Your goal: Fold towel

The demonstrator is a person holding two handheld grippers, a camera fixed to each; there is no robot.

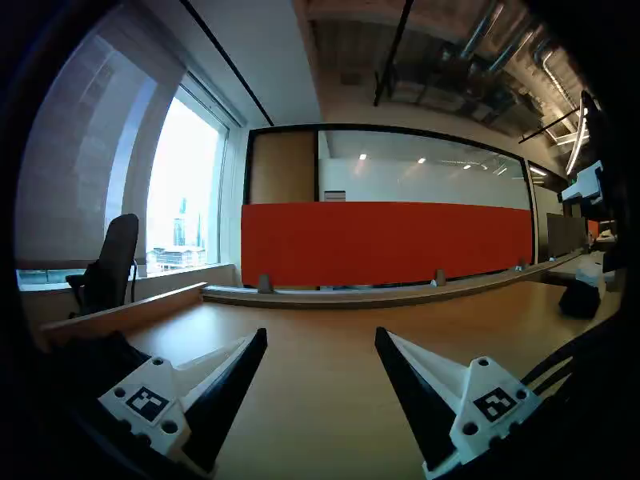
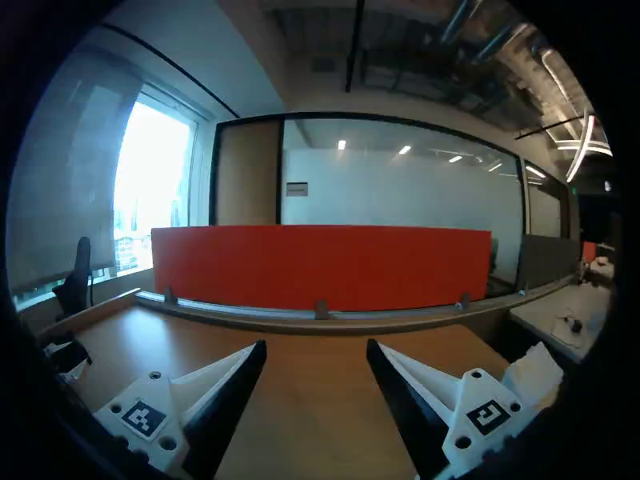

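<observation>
Desktop wood (image 1: pixel 320 400) lies bare under both my grippers. My left gripper (image 1: pixel 320 332) is spread wide, its two fingers well apart and nothing between them but the desk surface. My right gripper (image 2: pixel 315 344) is spread just the same, with nothing in its grasp.

In the right gripper view a white crumpled thing (image 2: pixel 534 370) sits low at the right edge, just beside the outer side of my right finger and partly hidden behind it. It looks like cloth or paper, and I cannot tell for sure whether it is the towel. It lies outside the gap between the fingers, and I cannot tell whether it touches the finger.

In the left gripper view a dark lump (image 1: pixel 579 300) with something pale on top rests on the desk far to the right, well apart from my left fingers; I cannot make out what it is.

Ahead of both grippers an orange partition (image 1: pixel 384 244) stands along the far edge of the desk. An office chair (image 1: pixel 108 272) stands at the left by a bright window (image 1: pixel 184 192).
</observation>
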